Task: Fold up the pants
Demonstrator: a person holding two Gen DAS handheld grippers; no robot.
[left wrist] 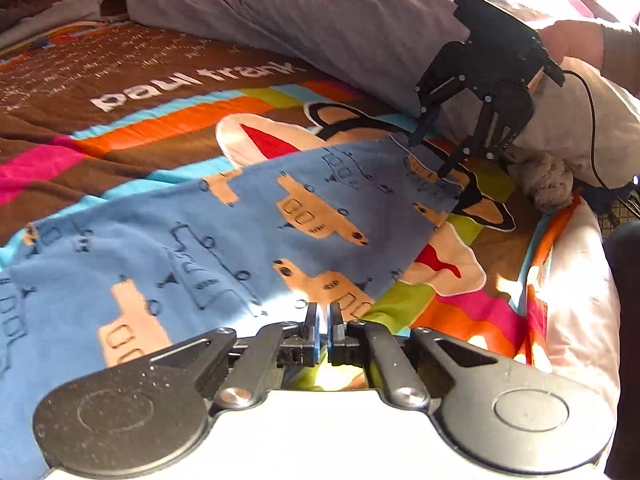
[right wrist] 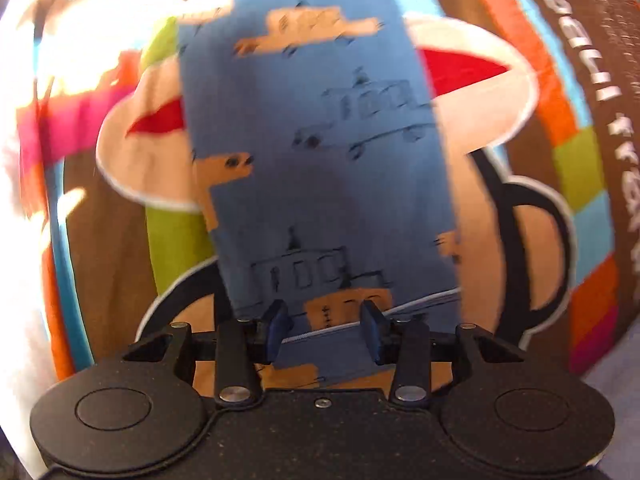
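Blue pants (left wrist: 248, 216) with tan truck prints lie spread on a colourful bedspread. My left gripper (left wrist: 324, 312) is shut at the near edge of the pants; I cannot tell if fabric is pinched. My right gripper (left wrist: 430, 156) shows in the left wrist view at the far end of the pants leg, fingers apart and pointing down onto the cloth. In the right wrist view the right gripper (right wrist: 326, 330) is open over the leg's hem (right wrist: 360, 322), and the pants (right wrist: 320, 140) stretch away from it.
The bedspread (left wrist: 160, 128) has brown, orange, pink and green stripes and a monkey figure. A grey duvet (left wrist: 340, 28) is bunched along the far side. A grey plush toy (left wrist: 548, 184) lies by the right gripper. The bed's edge (left wrist: 580, 300) is at right.
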